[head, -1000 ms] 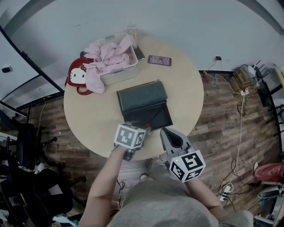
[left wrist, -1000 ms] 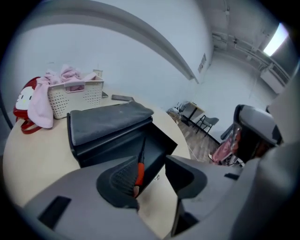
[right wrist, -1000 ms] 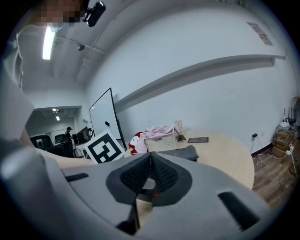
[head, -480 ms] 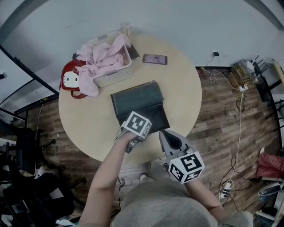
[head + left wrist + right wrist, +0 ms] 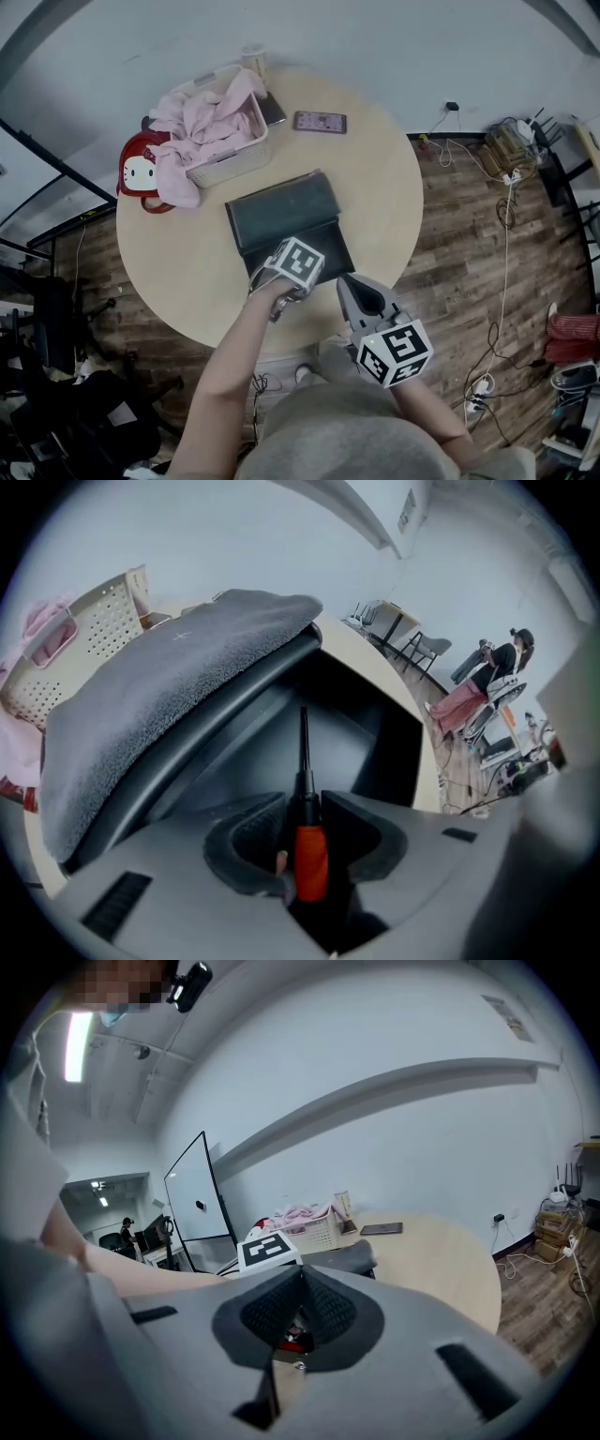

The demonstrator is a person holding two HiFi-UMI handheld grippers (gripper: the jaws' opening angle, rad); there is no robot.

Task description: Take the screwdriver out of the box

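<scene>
My left gripper jaws, just closing, pinch the screwdriver by its collar; it may slip on lifting from the box.

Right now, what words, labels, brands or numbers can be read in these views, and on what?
No readable text anywhere.
Marker cubes: square code patterns, no letters.
Phone: too small to read.
Wall notice: blurred.
Red bag: cartoon face, no words.
</scene>
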